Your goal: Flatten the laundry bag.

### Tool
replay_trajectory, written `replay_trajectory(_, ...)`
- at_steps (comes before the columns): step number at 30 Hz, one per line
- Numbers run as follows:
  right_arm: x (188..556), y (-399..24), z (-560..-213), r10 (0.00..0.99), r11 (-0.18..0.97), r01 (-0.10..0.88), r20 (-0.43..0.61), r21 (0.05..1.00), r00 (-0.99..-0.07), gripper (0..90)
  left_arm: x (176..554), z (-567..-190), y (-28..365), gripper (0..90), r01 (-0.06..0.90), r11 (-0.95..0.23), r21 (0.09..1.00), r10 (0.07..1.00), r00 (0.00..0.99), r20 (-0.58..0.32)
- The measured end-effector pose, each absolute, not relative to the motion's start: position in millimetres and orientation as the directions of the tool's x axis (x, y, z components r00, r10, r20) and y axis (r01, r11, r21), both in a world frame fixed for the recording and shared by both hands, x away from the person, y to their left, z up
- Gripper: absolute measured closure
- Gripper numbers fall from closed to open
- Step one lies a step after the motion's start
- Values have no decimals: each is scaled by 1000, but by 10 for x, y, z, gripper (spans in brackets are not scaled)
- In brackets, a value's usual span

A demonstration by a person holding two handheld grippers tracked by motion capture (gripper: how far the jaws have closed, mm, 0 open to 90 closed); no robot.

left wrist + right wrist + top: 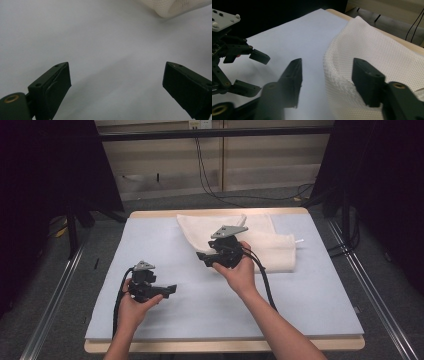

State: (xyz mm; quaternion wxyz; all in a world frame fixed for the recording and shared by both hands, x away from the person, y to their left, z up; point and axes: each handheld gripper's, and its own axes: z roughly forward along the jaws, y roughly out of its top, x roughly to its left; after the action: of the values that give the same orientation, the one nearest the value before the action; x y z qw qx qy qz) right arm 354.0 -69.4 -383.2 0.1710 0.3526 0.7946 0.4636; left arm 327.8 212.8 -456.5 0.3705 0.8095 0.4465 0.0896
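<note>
Tools are held in both hands over the pale grey padded tabletop (165,240), the largest surface in the scene. On its far right part lies the white mesh cloth (270,245), folded over on itself, with a rounded fold edge facing left. The right tool (204,257) is held at that fold edge near the middle of the tabletop; in the right gripper view its jaws stand apart, one over bare tabletop and one over the mesh, with the raised fold (332,72) between them and no pad pressing on it. The left tool (173,289) is held well apart from the cloth at the near left, its jaws spread wide over bare tabletop with nothing between them.

The cloth appears to be released or not yet gripped at this edge. For the fold to be handled well, both layers of mesh should probably be taken deep between the pads before closing, and the loose weave should be lifted gently so that it is not snagged or dragged across the padding.
</note>
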Motion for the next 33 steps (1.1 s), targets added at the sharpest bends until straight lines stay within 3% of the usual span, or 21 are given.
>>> replay_trajectory(4,3525,-748,-3810,722,314,423,75,850,-687,306,3279,-4592,2099,82,667,-310,677,794,574,-202)
replay_trajectory(15,3547,-649,-3807,699,303,406,89,862,-709,316,3278,-4587,2133,82,666,-329,669,789,583,-193)
replay_trajectory(20,3548,-533,-3819,668,319,385,83,866,-739,432,3277,-4576,2166,82,670,-305,677,798,568,-202)
replay_trajectory(21,3542,-491,-3815,663,335,370,62,866,-746,552,3274,-4582,2170,82,672,-285,683,805,554,-210)
replay_trajectory(23,3539,-481,-3813,656,338,376,71,863,-751,583,3275,-4581,2179,82,673,-289,681,805,555,-207)
replay_trajectory(24,3539,-453,-3815,634,337,378,89,862,-768,666,3276,-4580,2191,82,673,-297,678,803,560,-205)
replay_trajectory(33,3464,-552,-3863,621,389,381,67,839,-781,737,3282,-4596,2179,83,681,-291,672,804,555,-214)
